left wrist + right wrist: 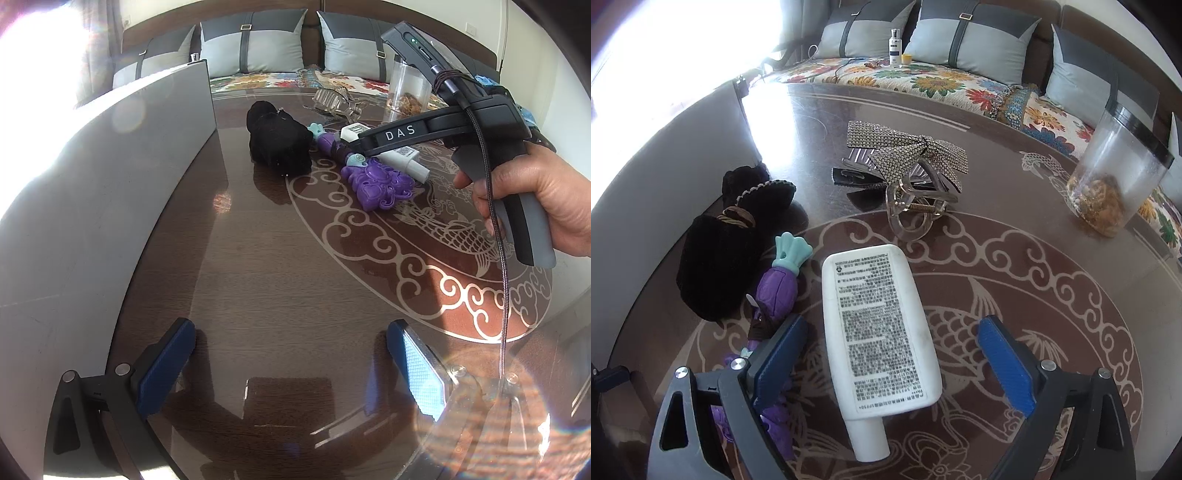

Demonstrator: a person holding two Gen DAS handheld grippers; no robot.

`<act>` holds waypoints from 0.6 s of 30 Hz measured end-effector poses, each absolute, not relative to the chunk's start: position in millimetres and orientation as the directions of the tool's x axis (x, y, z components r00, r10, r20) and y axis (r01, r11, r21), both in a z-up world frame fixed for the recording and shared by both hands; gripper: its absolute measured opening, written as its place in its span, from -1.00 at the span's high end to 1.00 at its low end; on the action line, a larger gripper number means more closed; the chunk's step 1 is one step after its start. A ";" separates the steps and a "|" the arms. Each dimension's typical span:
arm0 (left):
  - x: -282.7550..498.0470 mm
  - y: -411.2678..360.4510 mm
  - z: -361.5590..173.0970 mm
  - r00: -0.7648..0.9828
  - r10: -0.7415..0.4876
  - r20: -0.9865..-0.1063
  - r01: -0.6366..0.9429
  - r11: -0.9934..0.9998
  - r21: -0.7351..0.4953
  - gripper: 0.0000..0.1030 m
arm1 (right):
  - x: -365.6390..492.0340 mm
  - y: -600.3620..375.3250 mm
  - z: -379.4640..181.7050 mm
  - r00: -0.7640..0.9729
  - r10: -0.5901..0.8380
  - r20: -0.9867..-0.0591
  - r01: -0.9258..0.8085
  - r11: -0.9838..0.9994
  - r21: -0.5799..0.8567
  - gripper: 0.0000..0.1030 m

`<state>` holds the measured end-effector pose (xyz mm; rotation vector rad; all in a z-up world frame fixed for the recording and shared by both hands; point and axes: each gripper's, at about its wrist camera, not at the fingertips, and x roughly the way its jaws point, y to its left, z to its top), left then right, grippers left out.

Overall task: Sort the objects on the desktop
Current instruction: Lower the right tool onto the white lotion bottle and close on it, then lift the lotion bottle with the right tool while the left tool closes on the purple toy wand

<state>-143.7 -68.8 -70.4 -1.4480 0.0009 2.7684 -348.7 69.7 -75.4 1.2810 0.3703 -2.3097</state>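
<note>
A white lotion tube (879, 325) lies flat on the dark table, cap toward the camera. My right gripper (892, 360) is open with its blue pads on either side of the tube, not touching it. A purple toy wand (775, 288) and a black velvet pouch (716, 266) lie left of the tube. A rhinestone bow hair clip (905, 155) and a clear claw clip (916, 210) lie beyond it. My left gripper (291, 365) is open and empty over bare table; its view shows the pouch (277, 140), the wand (373, 181), the tube (399, 155) and the right gripper's body (476, 122).
A grey box (92, 184) stands along the table's left side. A clear plastic jar (1115, 177) with brown contents stands at the far right. A sofa with grey cushions and a floral cover (923, 77), holding a small bottle (894, 44), runs behind the table.
</note>
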 end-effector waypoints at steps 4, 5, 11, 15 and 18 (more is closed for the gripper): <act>-143.7 -68.9 -70.6 -0.570 0.015 -0.821 -0.015 -1.000 -0.008 -1.00 | -335.9 59.3 -72.1 -0.463 -0.286 -0.839 0.538 -0.843 -0.010 -0.09; -143.7 -68.9 -70.7 -0.570 0.015 -0.821 -0.016 -1.000 -0.007 -1.00 | -330.3 57.8 -70.6 -0.455 -0.291 -0.842 0.547 -0.837 -0.006 -0.01; -144.3 -69.4 -71.0 -0.571 0.015 -0.821 -0.015 -1.000 -0.007 -1.00 | -285.1 77.4 -68.8 -0.461 -0.267 -0.846 0.518 -0.855 -0.012 -0.01; -144.1 -69.4 -71.0 -0.571 0.014 -0.821 -0.015 -1.000 -0.007 -1.00 | -249.4 128.5 -67.4 -0.502 -0.227 -0.834 0.429 -0.903 -0.013 -0.01; -144.3 -69.6 -71.0 -0.571 0.013 -0.821 -0.015 -1.000 -0.005 -1.00 | -217.8 169.4 -65.8 -0.512 -0.200 -0.835 0.387 -0.922 -0.016 -0.01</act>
